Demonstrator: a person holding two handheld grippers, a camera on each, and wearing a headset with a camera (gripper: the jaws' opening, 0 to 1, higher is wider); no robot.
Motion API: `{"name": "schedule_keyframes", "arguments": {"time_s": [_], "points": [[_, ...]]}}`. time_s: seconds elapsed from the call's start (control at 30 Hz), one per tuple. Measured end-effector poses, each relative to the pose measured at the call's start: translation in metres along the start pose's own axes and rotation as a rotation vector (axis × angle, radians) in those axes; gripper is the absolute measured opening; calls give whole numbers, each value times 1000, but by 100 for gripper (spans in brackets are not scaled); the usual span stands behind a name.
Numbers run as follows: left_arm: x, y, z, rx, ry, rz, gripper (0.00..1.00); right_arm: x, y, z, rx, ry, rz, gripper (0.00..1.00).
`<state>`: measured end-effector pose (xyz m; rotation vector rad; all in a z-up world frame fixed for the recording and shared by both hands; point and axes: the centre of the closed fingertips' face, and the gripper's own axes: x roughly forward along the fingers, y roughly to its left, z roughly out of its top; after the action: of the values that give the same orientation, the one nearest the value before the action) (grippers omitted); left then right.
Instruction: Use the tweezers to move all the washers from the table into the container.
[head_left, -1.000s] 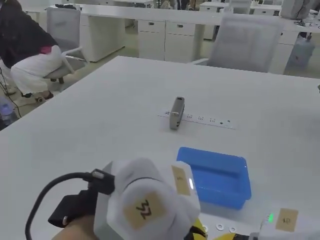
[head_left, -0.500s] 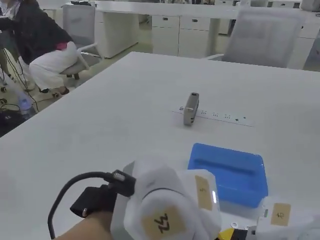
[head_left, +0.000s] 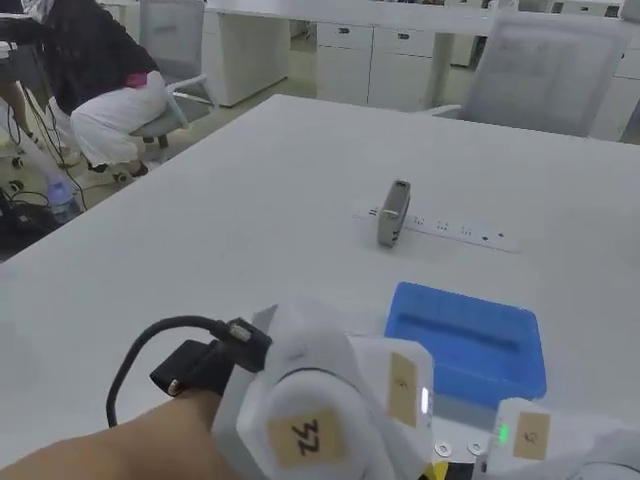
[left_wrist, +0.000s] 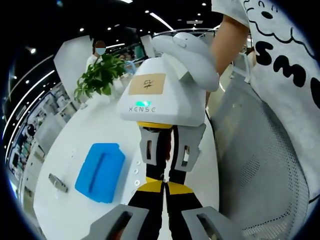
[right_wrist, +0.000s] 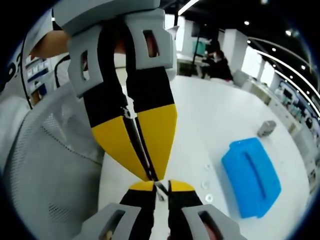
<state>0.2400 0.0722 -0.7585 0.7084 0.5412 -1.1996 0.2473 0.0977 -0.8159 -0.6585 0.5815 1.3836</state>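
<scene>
Washers (right_wrist: 204, 185) lie on the table (right_wrist: 200, 115) just beside the near edge of the container (right_wrist: 252, 175), off to the side of the tweezers (right_wrist: 139, 145), whose long axis runs straight between the left gripper (left_wrist: 165, 187), clamped along them, and the right gripper (right_wrist: 161, 187), narrowly pinching their tip.

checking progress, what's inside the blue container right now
The blue container looks empty: the floor that shows is bare blue. In the head view its near wall covers a strip of floor. The washers lie on the table beside it.
</scene>
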Motion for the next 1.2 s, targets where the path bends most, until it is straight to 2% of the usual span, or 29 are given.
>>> {"name": "schedule_keyframes", "arguments": {"time_s": [0.13, 0.2, 0.27, 0.37, 0.43, 0.5, 0.53, 0.6, 0.63, 0.73, 0.83, 0.87, 1.0, 1.07, 1.13, 1.2], "points": [[-3, 2, -3, -30, 1, 22, 0, 2, 0, 1, -24, 4, -1, 4], [-5, 5, -5, -61, -13, 61, 0, 3, -1, 3, -24, 3, -1, 3], [-6, 6, -5, -129, -38, 93, 0, 3, -1, 3, -18, 5, -4, 3], [-9, 9, -2, -236, -104, 145, 0, 3, -2, 3, -15, 6, -11, 3], [-12, 12, -3, -286, -115, 171, 1, 3, -3, 3, -6, 9, -16, 2], [-17, 19, -6, -338, -133, 234, 9, 1, -4, 4, 11, 4, -19, 2], [-19, 18, -10, -372, -133, 242, 11, 0, -4, 6, 33, -2, -15, 2], [-23, 20, -12, -435, -145, 298, 19, -2, -6, 9, 50, -9, -21, 2], [-25, 20, -14, -457, -149, 310, 22, -3, -8, 10, 56, -12, -27, 2], [-40, 26, -16, -534, -198, 394, 26, -8, -15, 16, 94, -26, -42, 2], [-56, 30, -21, -595, -218, 481, 34, -14, -24, 23, 112, -42, -59, 2], [-63, 32, -23, -616, -225, 522, 37, -16, -30, 26, 118, -52, -79, 2], [-84, 37, -31, -717, -275, 625, 48, -18, -52, 37, 195, -100, -126, 2], [-97, 41, -42, -769, -279, 718, 64, -17, -65, 41, 251, -130, -149, 2], [-108, 43, -49, -792, -274, 796, 79, -16, -78, 43, 295, -149, -174, 2], [-116, 43, -55, -798, -272, 857, 81, -14, -88, 47, 343, -180, -195, 2]]}}
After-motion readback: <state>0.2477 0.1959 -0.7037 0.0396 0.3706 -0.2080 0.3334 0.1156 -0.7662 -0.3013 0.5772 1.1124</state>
